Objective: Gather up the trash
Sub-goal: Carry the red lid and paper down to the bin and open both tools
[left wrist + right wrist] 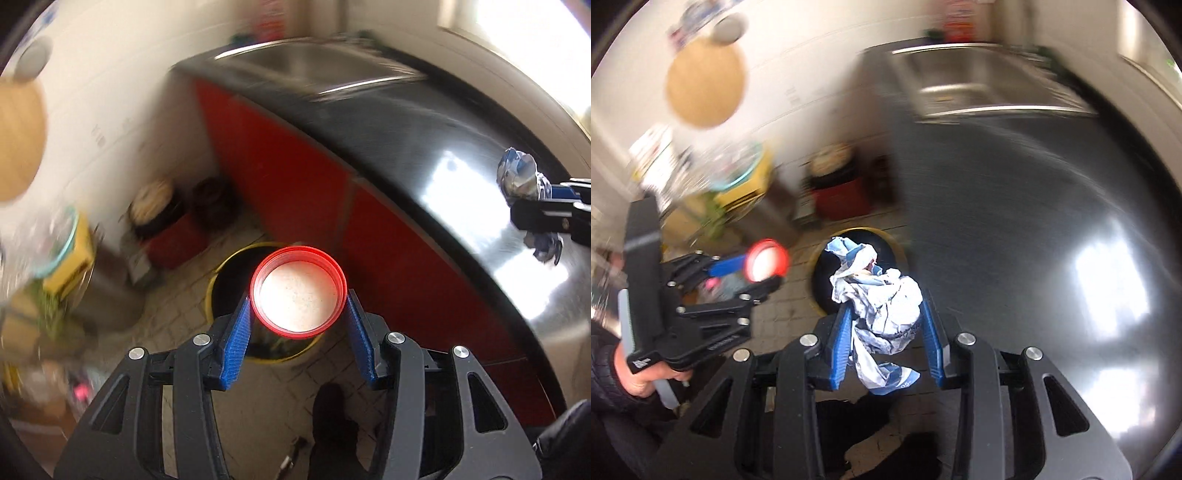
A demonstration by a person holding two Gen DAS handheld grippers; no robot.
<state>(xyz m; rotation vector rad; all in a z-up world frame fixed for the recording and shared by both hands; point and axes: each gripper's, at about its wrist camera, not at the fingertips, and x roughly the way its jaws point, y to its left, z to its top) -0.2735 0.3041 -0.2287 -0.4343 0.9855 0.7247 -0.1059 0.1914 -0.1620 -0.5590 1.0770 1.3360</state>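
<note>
My left gripper (pixel 298 301) is shut on a red plastic lid (pixel 298 291) and holds it above a yellow-rimmed black bin (pixel 221 275) on the floor. My right gripper (pixel 884 314) is shut on a crumpled blue-and-white wrapper (pixel 882 299), also held over the bin (pixel 816 258). The right gripper with the wrapper (pixel 517 173) shows at the right of the left wrist view. The left gripper with the lid (pixel 765 260) shows at the left of the right wrist view.
A glossy black counter (pixel 424 147) with red cabinet fronts (pixel 295 173) and a steel sink (pixel 325 70) runs along the right. A red container (pixel 842 197), dark pots and cluttered boxes (pixel 738 192) stand on the tiled floor by the white wall.
</note>
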